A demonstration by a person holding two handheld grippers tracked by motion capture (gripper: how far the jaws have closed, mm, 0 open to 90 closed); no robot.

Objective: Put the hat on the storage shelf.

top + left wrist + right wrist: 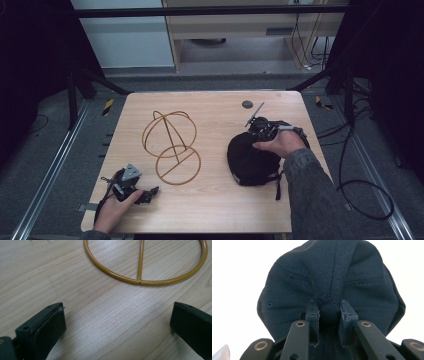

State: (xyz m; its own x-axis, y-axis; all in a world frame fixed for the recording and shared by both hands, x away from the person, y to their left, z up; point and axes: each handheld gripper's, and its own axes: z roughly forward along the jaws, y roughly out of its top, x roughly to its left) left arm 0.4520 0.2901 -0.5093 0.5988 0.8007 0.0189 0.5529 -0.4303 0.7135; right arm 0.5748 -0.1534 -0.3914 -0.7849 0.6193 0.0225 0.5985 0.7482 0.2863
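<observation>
The right gripper [329, 315] pinches the round top button of a black woven fabric cap [249, 160], which lies on the pale wood-grain worktop [215, 200]. The left gripper [117, 322] rests wide open and empty, just short of a thin gold wire stand [172, 147].

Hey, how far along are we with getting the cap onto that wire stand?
Done: the right tool has closed on the top button of the black cap, which lies on the table. In hand: that grip. Left: lifting the cap onto the wire stand, which is bare. The left tool is open, near the stand's base ring.
</observation>
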